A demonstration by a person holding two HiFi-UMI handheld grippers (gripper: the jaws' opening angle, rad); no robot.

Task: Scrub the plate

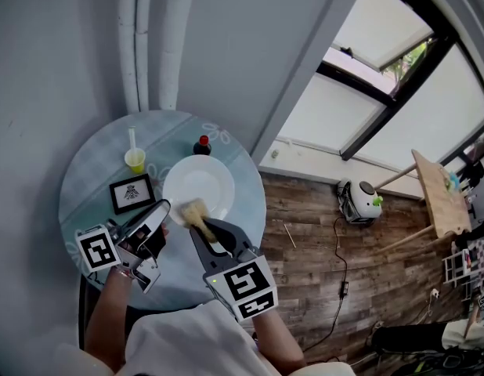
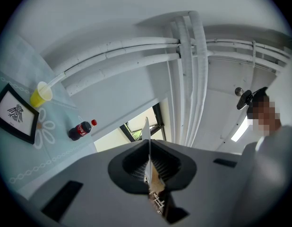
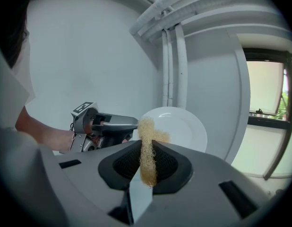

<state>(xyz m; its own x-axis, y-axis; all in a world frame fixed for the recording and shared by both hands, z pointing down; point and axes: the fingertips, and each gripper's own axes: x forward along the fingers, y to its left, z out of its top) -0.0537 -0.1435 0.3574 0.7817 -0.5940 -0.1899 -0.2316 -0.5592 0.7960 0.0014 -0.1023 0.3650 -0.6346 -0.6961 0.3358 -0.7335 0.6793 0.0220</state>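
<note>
A white plate (image 1: 204,180) is lifted off the round table and tilted, with my left gripper (image 1: 162,207) shut on its left rim. In the left gripper view the plate (image 2: 146,132) shows edge-on, pinched between the jaws of the left gripper (image 2: 150,167). My right gripper (image 1: 201,227) is shut on a yellowish fibrous scrub pad (image 1: 194,211), whose tip rests against the plate's lower left part. In the right gripper view the scrub pad (image 3: 147,143) stands upright in the right gripper (image 3: 147,159), in front of the plate (image 3: 184,126) and beside the left gripper (image 3: 121,125).
The round table (image 1: 85,186) has a pale blue cloth. On it stand a small cola bottle (image 1: 202,145), a yellow cup with a straw (image 1: 135,160) and a black-framed picture (image 1: 132,193). White pipes (image 1: 152,37) run up the wall behind; wooden floor and a cable lie to the right.
</note>
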